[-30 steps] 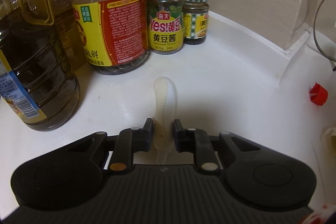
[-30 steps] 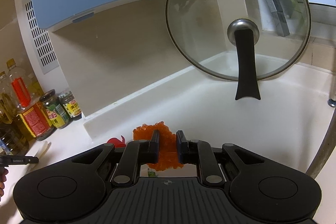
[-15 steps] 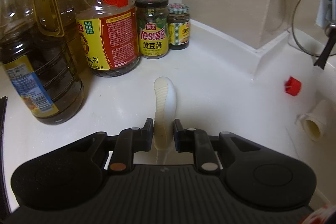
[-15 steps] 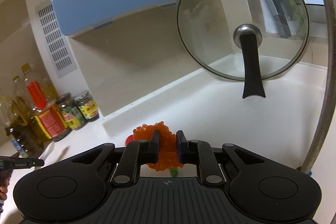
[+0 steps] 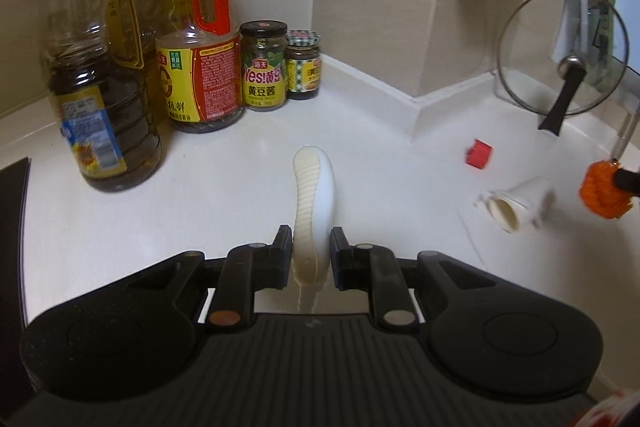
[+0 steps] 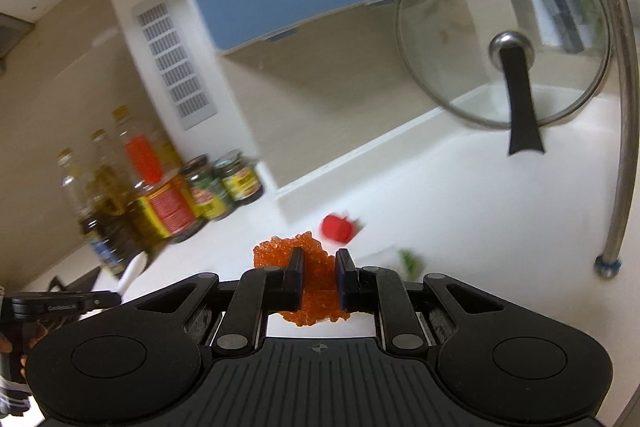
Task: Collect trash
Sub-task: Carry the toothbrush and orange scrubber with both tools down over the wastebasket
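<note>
— Two tools are in use; what does each one hold?

— The left tool is pinching a white ribbed plastic piece, which sticks out forward between its fingers, above the white tabletop. The right tool is pressed together on an orange crumpled net.

— Where is the other trash?

— A red cap lies on the tabletop near the wall corner. A white paper cup lies on its side near it, with its mouth toward the left camera. In the left view the orange net appears at the right edge.

— And behind?

— Oil bottles and two jars stand by the wall. A glass lid leans there on the right.
</note>
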### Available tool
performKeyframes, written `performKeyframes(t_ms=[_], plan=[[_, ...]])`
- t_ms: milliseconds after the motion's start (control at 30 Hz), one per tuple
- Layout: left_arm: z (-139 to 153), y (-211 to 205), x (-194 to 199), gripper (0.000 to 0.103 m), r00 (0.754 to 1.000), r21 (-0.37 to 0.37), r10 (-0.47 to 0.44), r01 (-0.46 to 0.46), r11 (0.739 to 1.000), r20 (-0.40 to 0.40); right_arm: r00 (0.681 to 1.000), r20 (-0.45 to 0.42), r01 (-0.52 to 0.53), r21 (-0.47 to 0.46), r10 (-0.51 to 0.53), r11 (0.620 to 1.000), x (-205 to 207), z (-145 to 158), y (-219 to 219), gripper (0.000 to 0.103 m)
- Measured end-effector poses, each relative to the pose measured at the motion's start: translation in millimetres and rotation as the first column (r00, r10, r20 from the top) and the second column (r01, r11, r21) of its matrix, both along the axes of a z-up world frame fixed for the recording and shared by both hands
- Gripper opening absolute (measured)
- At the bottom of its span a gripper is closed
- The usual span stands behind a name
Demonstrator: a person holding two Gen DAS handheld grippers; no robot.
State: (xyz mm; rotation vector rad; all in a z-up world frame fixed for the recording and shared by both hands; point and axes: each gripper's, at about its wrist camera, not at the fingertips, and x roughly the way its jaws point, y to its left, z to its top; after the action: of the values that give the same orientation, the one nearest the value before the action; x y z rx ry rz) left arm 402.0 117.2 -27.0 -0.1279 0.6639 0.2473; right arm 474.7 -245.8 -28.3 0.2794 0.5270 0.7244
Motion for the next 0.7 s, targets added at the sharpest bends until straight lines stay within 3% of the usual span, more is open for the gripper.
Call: performKeyframes(t_ms=[400, 700], plan=[[-0.9, -63.5, -80.7, 0.018, 1.000, -0.059, 0.027, -0.027, 0.998, 0.004, 0.980, -0.072, -0.181, 0.054, 0.185, 0.982, -72.6, -11.0, 5.8, 0.016], [-18.0, -113.8, -130.4, 0.018, 0.998, -0.094, 0.059, -0.061, 0.994, -0.021, 0.952, -0.132, -0.275, 0.013, 0.274, 0.961, -126.9, -27.7, 7.5, 0.016]])
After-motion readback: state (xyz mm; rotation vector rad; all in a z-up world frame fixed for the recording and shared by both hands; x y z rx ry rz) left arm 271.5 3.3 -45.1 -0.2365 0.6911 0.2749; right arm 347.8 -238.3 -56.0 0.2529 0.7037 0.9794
